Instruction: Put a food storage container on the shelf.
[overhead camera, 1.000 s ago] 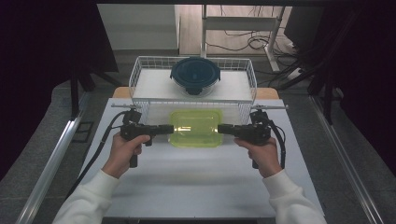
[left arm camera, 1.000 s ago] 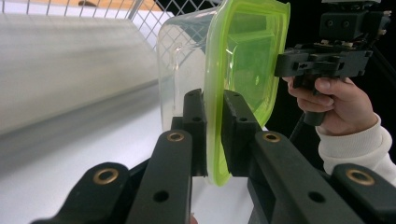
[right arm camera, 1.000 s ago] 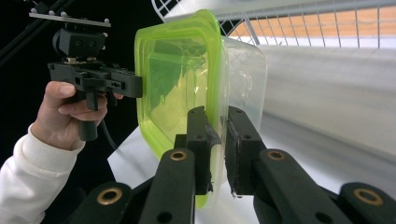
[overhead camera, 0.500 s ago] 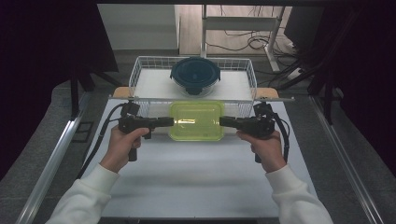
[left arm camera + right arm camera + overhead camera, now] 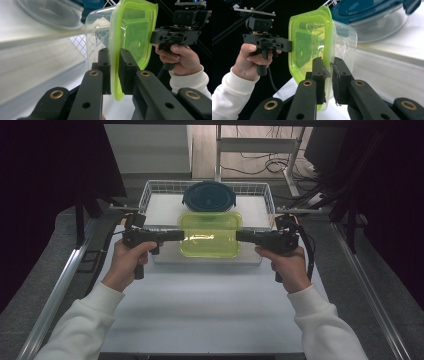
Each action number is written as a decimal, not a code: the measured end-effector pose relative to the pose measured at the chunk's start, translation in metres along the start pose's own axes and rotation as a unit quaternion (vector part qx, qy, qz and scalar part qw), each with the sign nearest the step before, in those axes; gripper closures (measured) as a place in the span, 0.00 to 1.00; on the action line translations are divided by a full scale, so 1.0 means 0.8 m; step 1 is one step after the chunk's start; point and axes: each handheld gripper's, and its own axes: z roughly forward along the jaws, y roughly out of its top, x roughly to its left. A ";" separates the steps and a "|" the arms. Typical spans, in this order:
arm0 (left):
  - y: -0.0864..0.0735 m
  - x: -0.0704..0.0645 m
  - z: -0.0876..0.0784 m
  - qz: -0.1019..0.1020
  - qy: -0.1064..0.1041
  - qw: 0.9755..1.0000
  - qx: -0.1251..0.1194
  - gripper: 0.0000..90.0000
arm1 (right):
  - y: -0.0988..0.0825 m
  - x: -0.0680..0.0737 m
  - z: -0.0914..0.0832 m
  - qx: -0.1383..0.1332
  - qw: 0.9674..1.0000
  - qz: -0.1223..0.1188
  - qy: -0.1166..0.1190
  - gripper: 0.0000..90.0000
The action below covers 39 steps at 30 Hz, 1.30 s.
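The green-lidded container (image 5: 209, 234) hangs level between both tongs, left tongs (image 5: 176, 236) and right tongs (image 5: 243, 236) clamping opposite short ends, wire basket (image 5: 150, 194) just beyond.

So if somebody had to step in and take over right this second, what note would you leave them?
Left gripper: shut on the left rim of the green-lidded container.
Right gripper: shut on its right rim.
Container: held level between both, in the air at the near edge of the wire basket.
In the basket: a bowl with a dark blue lid.
Done: container gripped and off the table.
Left: probably set it in the basket and let go.
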 end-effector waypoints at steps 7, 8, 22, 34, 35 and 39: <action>0.033 -0.003 -0.004 0.010 -0.001 1.000 -0.006 0.90 | 0.027 0.003 -0.002 -0.009 1.000 -0.002 0.001 0.89; 0.038 -0.003 -0.004 0.011 -0.002 1.000 -0.007 0.91 | 0.032 0.003 -0.003 -0.012 1.000 -0.002 0.001 0.89; 0.107 0.001 -0.001 0.018 -0.002 1.000 -0.009 0.90 | 0.100 -0.006 -0.002 -0.017 1.000 -0.010 -0.006 0.89; 0.147 0.029 -0.001 -0.002 0.001 1.000 -0.010 0.90 | 0.147 -0.030 0.022 -0.005 1.000 0.016 0.008 0.90; 0.149 0.031 0.000 -0.003 0.003 1.000 -0.006 0.90 | 0.148 -0.033 0.025 -0.004 1.000 0.022 0.008 0.90; 0.153 0.043 0.009 -0.023 0.010 1.000 0.003 0.90 | 0.150 -0.047 0.034 0.001 0.999 0.044 0.006 0.89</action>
